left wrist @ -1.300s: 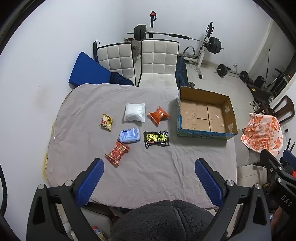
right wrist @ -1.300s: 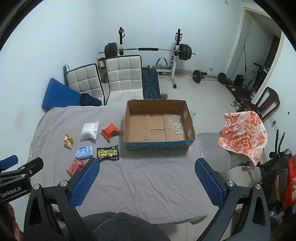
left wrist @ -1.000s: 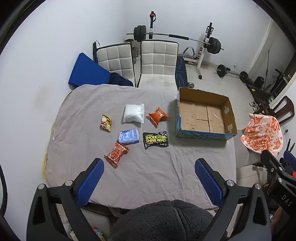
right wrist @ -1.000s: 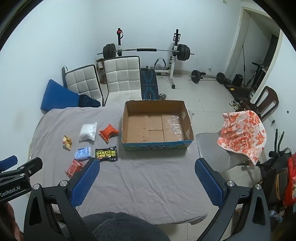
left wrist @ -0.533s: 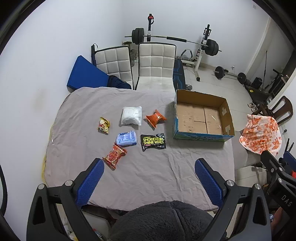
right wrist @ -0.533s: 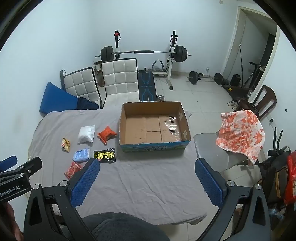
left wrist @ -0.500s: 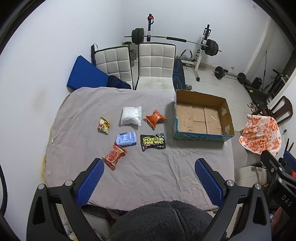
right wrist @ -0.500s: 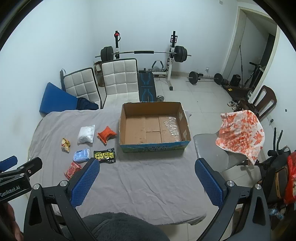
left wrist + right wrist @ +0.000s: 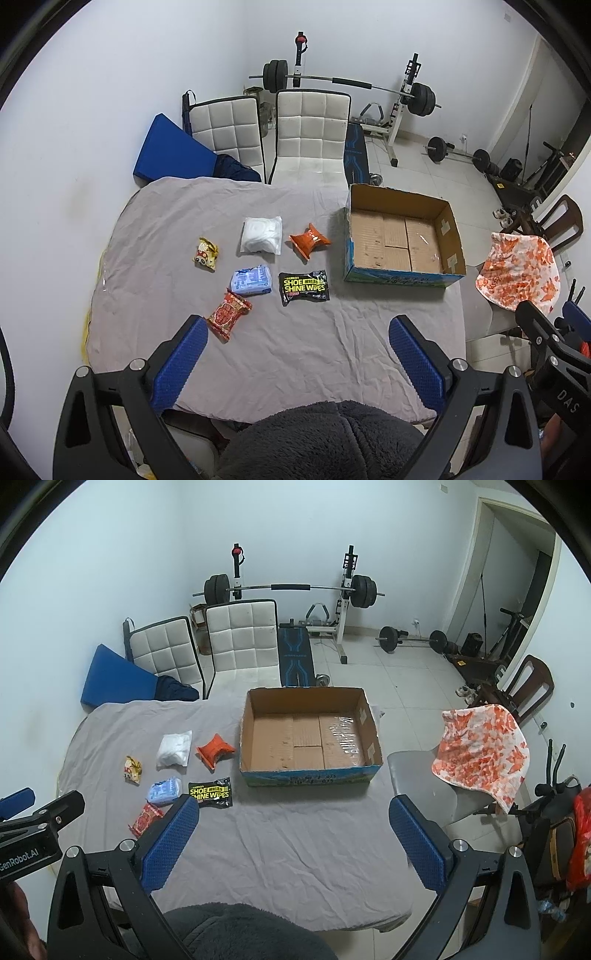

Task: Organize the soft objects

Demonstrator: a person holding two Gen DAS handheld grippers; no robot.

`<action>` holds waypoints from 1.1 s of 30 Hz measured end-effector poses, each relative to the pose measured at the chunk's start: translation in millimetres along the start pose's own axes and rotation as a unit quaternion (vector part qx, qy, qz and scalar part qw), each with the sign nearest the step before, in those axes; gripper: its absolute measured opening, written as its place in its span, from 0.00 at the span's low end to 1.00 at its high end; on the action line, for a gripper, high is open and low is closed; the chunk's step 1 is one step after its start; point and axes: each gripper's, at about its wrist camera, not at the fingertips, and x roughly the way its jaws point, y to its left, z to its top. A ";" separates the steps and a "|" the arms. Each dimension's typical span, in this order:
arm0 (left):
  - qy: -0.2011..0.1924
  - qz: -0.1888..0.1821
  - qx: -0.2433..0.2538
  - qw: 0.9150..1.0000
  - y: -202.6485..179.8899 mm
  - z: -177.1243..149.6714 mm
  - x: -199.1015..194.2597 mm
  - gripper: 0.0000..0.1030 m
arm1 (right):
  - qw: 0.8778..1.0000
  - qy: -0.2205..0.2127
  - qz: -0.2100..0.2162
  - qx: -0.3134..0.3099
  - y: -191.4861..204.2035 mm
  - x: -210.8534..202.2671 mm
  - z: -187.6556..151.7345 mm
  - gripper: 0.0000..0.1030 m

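Several soft packets lie on the grey-covered table (image 9: 295, 350): a black shoe-wipes pack (image 9: 303, 287) (image 9: 210, 792), a light blue pack (image 9: 251, 280), a red packet (image 9: 228, 312), a white bag (image 9: 261, 235), an orange packet (image 9: 309, 240) and a small yellow packet (image 9: 207, 253). An open cardboard box (image 9: 400, 277) (image 9: 308, 773) stands empty to their right. My left gripper (image 9: 297, 354) and right gripper (image 9: 293, 830) are both open and empty, held high above the table's near edge.
Two white chairs (image 9: 312, 136) and a blue pad (image 9: 171, 151) stand behind the table. A weight bench with barbell (image 9: 291, 589) is at the back wall. A chair with an orange-patterned cloth (image 9: 480, 749) stands to the right of the table.
Both grippers have risen and drawn back a little, so the table and packets look smaller and farther. Nothing on the table has moved.
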 end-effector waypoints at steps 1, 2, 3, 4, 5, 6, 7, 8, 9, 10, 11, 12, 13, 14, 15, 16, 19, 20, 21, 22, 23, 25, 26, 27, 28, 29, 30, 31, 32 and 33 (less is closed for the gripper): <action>0.000 0.000 0.001 1.000 -0.1 -0.5 0.0 0.98 | 1.000 0.000 0.001 0.000 0.3 0.1 -0.1 1.00; 0.000 0.000 0.001 1.000 -0.2 -0.7 0.1 0.98 | 1.000 0.000 0.001 0.000 0.9 0.1 0.2 1.00; 0.001 -0.001 0.000 1.000 -0.2 -0.3 -0.1 0.98 | 1.000 -0.001 0.002 -0.001 1.5 0.3 0.2 1.00; 0.001 -0.002 0.001 1.000 -1.5 -0.3 -0.2 0.98 | 1.000 0.000 0.002 -0.002 1.7 0.7 0.8 1.00; 0.001 -0.001 0.002 1.000 -2.0 0.0 -0.4 0.98 | 1.000 0.000 0.002 -0.002 1.9 0.7 0.7 1.00; 0.001 -0.001 0.001 1.000 -1.9 -0.1 -0.5 0.98 | 1.000 0.000 0.001 -0.003 2.4 1.0 2.0 1.00; 0.001 -0.003 0.000 1.000 -1.9 -0.2 -0.6 0.98 | 1.000 -0.001 0.001 -0.004 2.9 0.8 1.8 1.00; 0.001 -0.005 -0.001 1.000 -2.2 -0.6 -0.8 0.98 | 1.000 -0.001 0.001 -0.004 2.2 0.4 2.6 1.00; 0.002 -0.006 -0.001 1.000 -3.0 -0.2 -0.8 0.98 | 1.000 -0.001 0.001 -0.004 1.9 0.4 2.7 1.00; 0.003 -0.006 -0.001 1.000 -3.5 -0.1 -0.3 0.98 | 1.000 -0.001 0.001 -0.004 2.1 0.8 2.6 1.00; 0.004 -0.007 0.000 1.000 -4.3 -0.6 0.1 0.98 | 1.000 0.000 0.001 -0.004 2.1 1.2 2.4 1.00; 0.005 -0.007 0.000 1.000 -5.1 -1.3 0.5 0.98 | 1.000 0.002 0.002 -0.004 2.0 1.0 2.1 1.00; 0.006 -0.008 0.000 1.000 -4.7 -1.1 1.2 0.98 | 1.000 0.004 0.001 -0.005 2.5 1.2 1.7 1.00; 0.007 -0.008 0.000 1.000 -4.5 -0.5 1.5 0.98 | 1.000 0.004 0.001 -0.006 2.3 0.6 1.1 1.00; 0.006 -0.008 0.000 1.000 -4.6 -1.0 1.2 0.98 | 1.000 0.003 0.000 -0.006 1.9 0.1 1.2 1.00; 0.006 -0.008 -0.001 1.000 -5.3 -0.5 1.6 0.98 | 1.000 0.002 -0.001 -0.007 1.9 -0.9 1.1 1.00; 0.006 -0.009 -0.001 1.000 -4.9 0.1 2.3 0.98 | 1.000 0.002 -0.001 -0.006 0.9 -1.6 1.2 1.00; 0.007 -0.010 -0.001 1.000 -4.3 0.7 2.4 0.98 | 1.000 0.002 -0.002 -0.007 0.9 -1.8 1.3 1.00; 0.007 -0.010 -0.001 1.000 -5.1 0.5 3.1 0.98 | 1.000 0.002 -0.002 -0.007 0.7 -2.3 1.3 1.00; 0.006 -0.009 -0.001 1.000 -4.3 0.2 2.3 0.98 | 1.000 0.002 -0.001 -0.007 0.0 -2.6 1.6 1.00; 0.006 -0.010 -0.002 1.000 -4.3 0.3 2.2 0.98 | 1.000 0.002 -0.001 -0.007 0.9 -1.7 1.6 1.00; 0.006 -0.011 0.000 1.000 -4.7 0.4 2.8 0.98 | 1.000 0.002 -0.002 -0.007 0.7 -1.7 1.6 1.00; 0.006 -0.009 -0.001 1.000 -4.4 -0.2 2.5 0.98 | 1.000 0.002 -0.001 -0.006 0.6 -1.9 1.7 1.00; 0.006 -0.011 -0.002 1.000 -4.7 -0.4 3.1 0.98 | 1.000 0.002 -0.002 -0.006 1.3 -1.4 2.0 1.00; 0.006 -0.013 -0.004 1.000 -2.7 -1.0 2.6 0.98 | 1.000 0.002 -0.003 -0.006 1.3 -1.6 1.7 1.00; 0.006 -0.014 -0.004 1.000 -2.2 -1.3 2.4 0.98 | 1.000 0.001 -0.004 -0.005 1.1 -2.5 2.0 1.00; 0.005 -0.013 -0.005 1.000 -1.3 -1.6 1.7 0.98 | 1.000 -0.001 -0.004 -0.004 0.5 -3.9 2.3 1.00; 0.005 -0.014 -0.005 1.000 -1.0 -1.7 1.5 0.98 | 1.000 -0.002 -0.005 -0.004 -0.4 -5.5 1.9 1.00; 0.005 -0.015 -0.005 1.000 -0.8 -1.4 1.5 0.98 | 1.000 -0.004 -0.006 -0.004 -0.7 -6.8 2.2 1.00; 0.004 -0.015 -0.006 1.000 0.2 -1.6 0.6 0.98 | 1.000 -0.004 -0.006 -0.003 -0.9 -7.4 2.2 1.00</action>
